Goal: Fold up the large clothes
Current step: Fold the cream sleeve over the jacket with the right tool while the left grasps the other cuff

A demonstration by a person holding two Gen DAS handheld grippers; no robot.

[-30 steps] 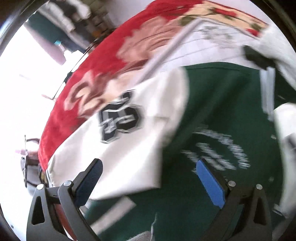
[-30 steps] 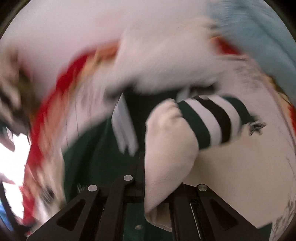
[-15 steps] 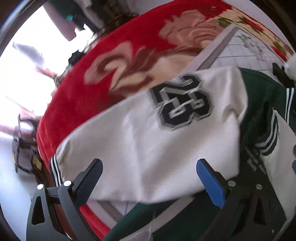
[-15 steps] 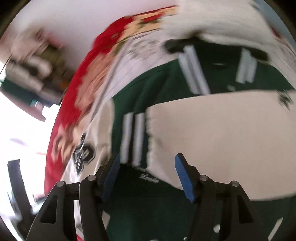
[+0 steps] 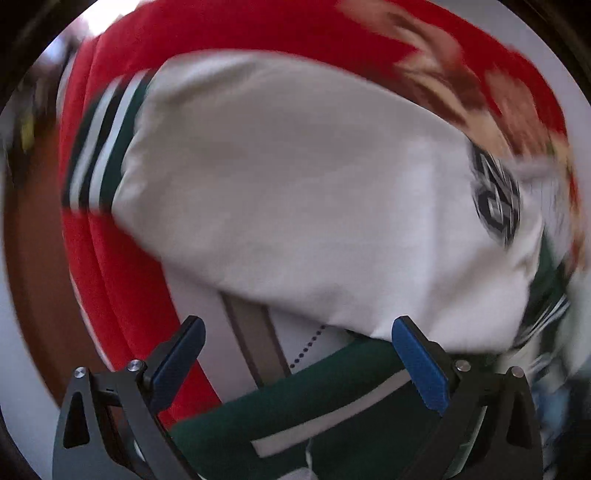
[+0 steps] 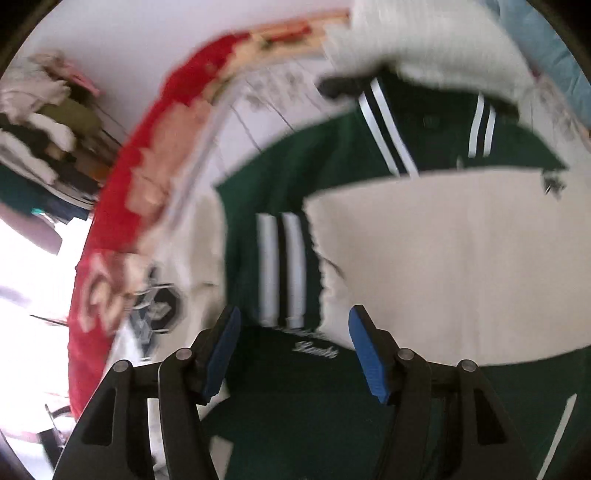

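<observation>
A green varsity jacket (image 6: 332, 155) with cream sleeves lies on a bed. One cream sleeve (image 6: 454, 258) is folded across the green body, its striped cuff (image 6: 282, 266) pointing left. The other cream sleeve (image 5: 295, 192), with a number patch (image 5: 496, 199) and striped cuff (image 5: 99, 147), lies spread out to the side. My left gripper (image 5: 295, 354) is open and empty above that sleeve's lower edge and the green hem (image 5: 314, 406). My right gripper (image 6: 293, 347) is open and empty over the jacket's chest lettering (image 6: 314, 349).
A red floral blanket (image 5: 258, 29) covers the bed (image 5: 255, 343) under the jacket; it also shows in the right wrist view (image 6: 122, 206). A white knit garment (image 6: 424, 44) lies by the collar. A rack of clothes (image 6: 44, 140) stands at far left.
The right gripper has let go of the cream sleeve, which now lies folded over the body. The left gripper has swung left along the other sleeve toward its cuff.
</observation>
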